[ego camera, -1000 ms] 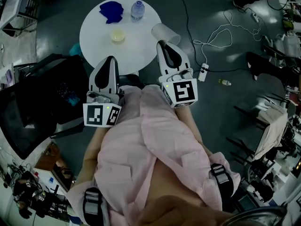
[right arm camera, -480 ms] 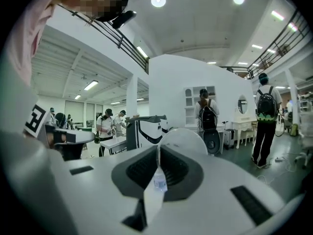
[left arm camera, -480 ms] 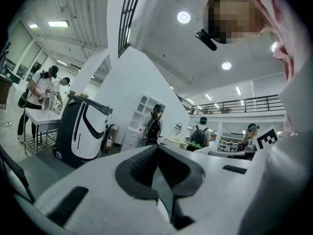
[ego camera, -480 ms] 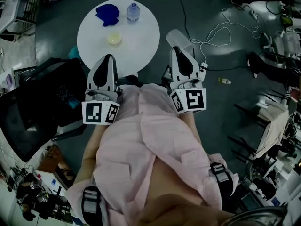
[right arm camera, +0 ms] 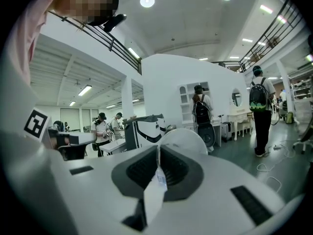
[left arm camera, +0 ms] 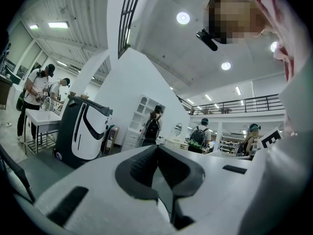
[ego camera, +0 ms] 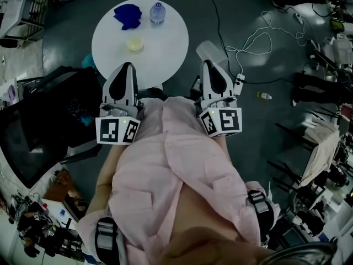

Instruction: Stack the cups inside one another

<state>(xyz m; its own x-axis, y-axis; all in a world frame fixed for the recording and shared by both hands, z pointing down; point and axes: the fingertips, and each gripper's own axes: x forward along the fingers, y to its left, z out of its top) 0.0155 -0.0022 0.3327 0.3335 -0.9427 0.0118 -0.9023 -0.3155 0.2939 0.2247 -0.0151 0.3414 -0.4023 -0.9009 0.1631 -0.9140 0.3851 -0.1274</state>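
While my right gripper is pinched shut on the thin wall of a white cup, that cup hangs in the air just off the right edge of the round white table, tilted rather than upright. One pad sits inside the wall and one outside, and a strip of the wall shows between them. I judge the cup to be very light and thin-walled, so it will flex or dent if I squeeze harder. It could also swing on this single pinch if I roll my wrist. The rim wall is the sensible place to hold it, since that leaves the body free to drop into another cup. A small pale cup stands near the middle of the table, below a bottle and a blue cloth. It looks just as light, and I expect it to skate away if bumped. My left gripper hovers at the table's near edge with its jaws together and nothing between them, so it is free to steady that cup.
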